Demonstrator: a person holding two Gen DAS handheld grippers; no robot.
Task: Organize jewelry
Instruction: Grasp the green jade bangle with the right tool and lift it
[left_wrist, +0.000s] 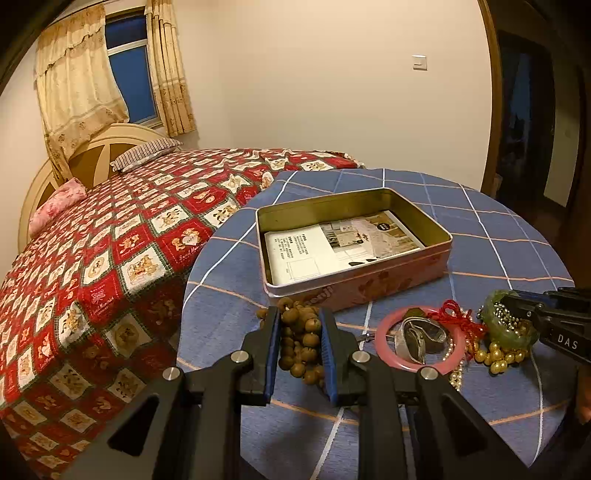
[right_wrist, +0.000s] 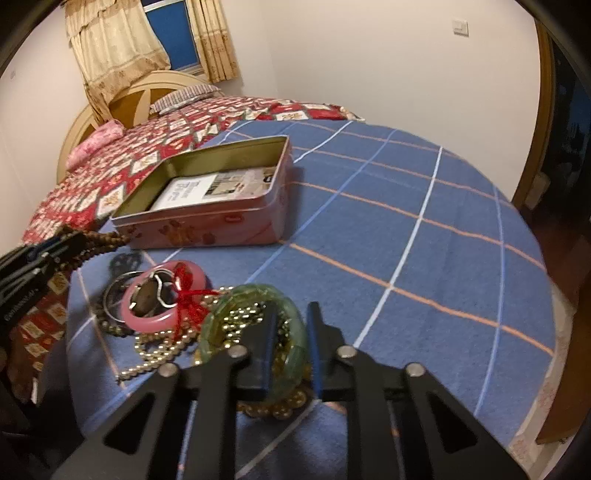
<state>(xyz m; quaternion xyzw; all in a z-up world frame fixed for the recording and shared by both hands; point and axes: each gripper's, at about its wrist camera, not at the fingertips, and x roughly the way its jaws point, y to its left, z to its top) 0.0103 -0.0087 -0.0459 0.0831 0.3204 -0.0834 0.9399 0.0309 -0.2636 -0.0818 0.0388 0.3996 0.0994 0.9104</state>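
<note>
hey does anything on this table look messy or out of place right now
Yes. The jewelry sits in a tangled heap in front of the open tin: gold bead strands snake under the pink bangle and green bangle, with red cord knotted across them. The tin holds only a leaflet.

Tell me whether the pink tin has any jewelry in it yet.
None yet. The pink tin stands open with no lid on it, and only a printed leaflet lies on its floor; the jewelry is on the cloth outside.
</note>
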